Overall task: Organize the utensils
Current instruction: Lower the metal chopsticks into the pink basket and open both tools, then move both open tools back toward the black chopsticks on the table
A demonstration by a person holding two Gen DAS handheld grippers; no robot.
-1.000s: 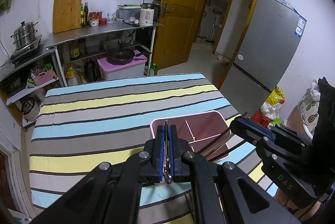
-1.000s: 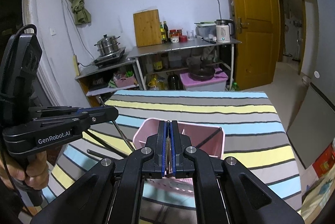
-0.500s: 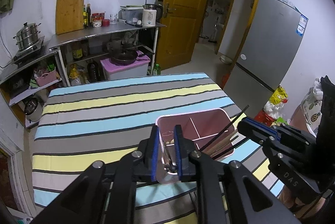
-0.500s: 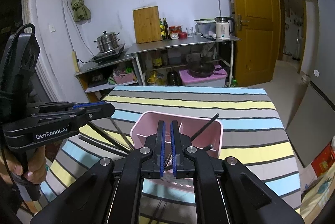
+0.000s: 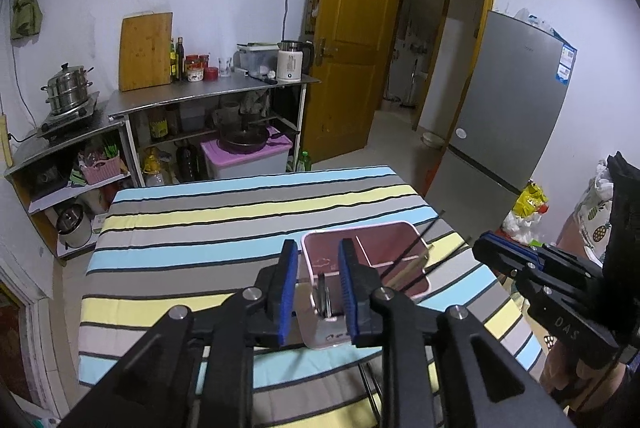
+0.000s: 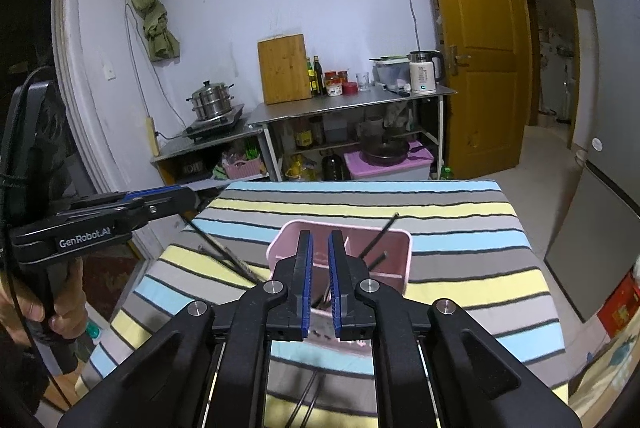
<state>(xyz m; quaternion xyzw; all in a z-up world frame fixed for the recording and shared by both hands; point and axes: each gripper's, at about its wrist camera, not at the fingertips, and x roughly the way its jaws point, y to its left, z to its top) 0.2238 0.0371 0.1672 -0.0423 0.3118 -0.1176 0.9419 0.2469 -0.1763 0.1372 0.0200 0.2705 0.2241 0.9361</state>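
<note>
From the left wrist, our left gripper (image 5: 318, 286) is opening just near of the pink caddy (image 5: 394, 234); metal utensils (image 5: 324, 298) stand between its pads, apparently untouched. From the right wrist, our right gripper (image 6: 319, 282) is also opening, nothing clamped. Loose chopsticks (image 6: 224, 256) lie left, slanting across the striped tablecloth (image 6: 460, 204). A kitchen shelf (image 6: 352, 104) stands far.

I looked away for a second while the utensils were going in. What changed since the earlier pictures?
Both tools, left and right, were clamped on utensils; their jaws are now opening, the utensils released into the pink holder, and both have drawn back from it. The holder and the striped tablecloth stayed put.
</note>
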